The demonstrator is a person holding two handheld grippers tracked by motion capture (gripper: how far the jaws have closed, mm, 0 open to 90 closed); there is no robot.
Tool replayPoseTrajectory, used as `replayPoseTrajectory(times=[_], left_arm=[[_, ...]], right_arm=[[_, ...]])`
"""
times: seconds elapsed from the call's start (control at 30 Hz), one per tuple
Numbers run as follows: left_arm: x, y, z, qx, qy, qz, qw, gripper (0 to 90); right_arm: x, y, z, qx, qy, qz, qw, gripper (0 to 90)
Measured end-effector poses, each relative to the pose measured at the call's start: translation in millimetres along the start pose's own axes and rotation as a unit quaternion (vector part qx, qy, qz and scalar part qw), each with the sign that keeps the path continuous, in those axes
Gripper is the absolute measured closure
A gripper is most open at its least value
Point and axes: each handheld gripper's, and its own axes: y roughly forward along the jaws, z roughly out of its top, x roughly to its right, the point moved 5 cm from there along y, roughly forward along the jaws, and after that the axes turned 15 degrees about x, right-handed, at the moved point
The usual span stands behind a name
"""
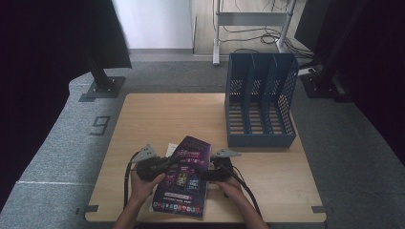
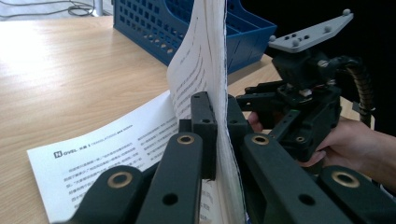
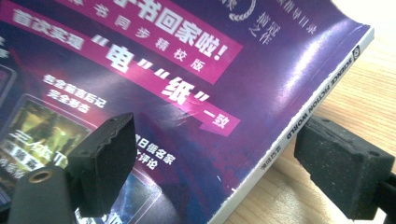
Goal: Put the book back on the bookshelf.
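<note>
A magazine (image 1: 184,179) with a purple cover lies tilted at the table's front middle. My left gripper (image 1: 167,162) comes in from the left and is shut on its left edge. In the left gripper view the jaws (image 2: 219,107) pinch a lifted sheaf of pages (image 2: 205,56) that stands upright, while one white printed page (image 2: 107,149) lies flat on the wood. My right gripper (image 1: 203,172) is at the magazine's right side. Its pads (image 3: 224,163) stand apart, one over the purple cover (image 3: 187,93), the other beyond the spine over the table, neither pressing.
A blue file holder (image 1: 260,100) with three slots stands at the table's back right, also behind the pages (image 2: 159,28). Bare wooden table (image 1: 162,114) stretches left and behind the magazine. The person's hands hold both grippers near the front edge.
</note>
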Motion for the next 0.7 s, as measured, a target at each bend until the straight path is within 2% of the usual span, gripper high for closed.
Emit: replayPoseTrajectory(times=[0.17, 0.33, 0.5, 0.7], left_arm=[[-5.3, 1.6, -5.0, -0.011, -0.002, 0.006, 0.9999, 87.7], [-19.9, 3.5, -16.0, -0.026, -0.019, 0.016, 0.9993, 87.3], [-33.0, 5.8, -27.8, -0.042, -0.036, 0.026, 0.9981, 87.4], [-39.4, 9.9, -38.1, -0.062, -0.038, 0.035, 0.9967, 87.5]], right_arm=[[-2.9, -2.0, 2.8, 0.011, 0.009, 0.006, 0.9999, 13.9], [-7.0, -1.3, 3.7, 0.021, 0.01, 0.008, 0.9997, 14.5], [-7.2, -0.3, 2.7, 0.018, 0.004, 0.009, 0.9998, 14.7], [-7.5, 1.4, 1.3, 0.015, 0.001, 0.006, 0.9999, 16.0]])
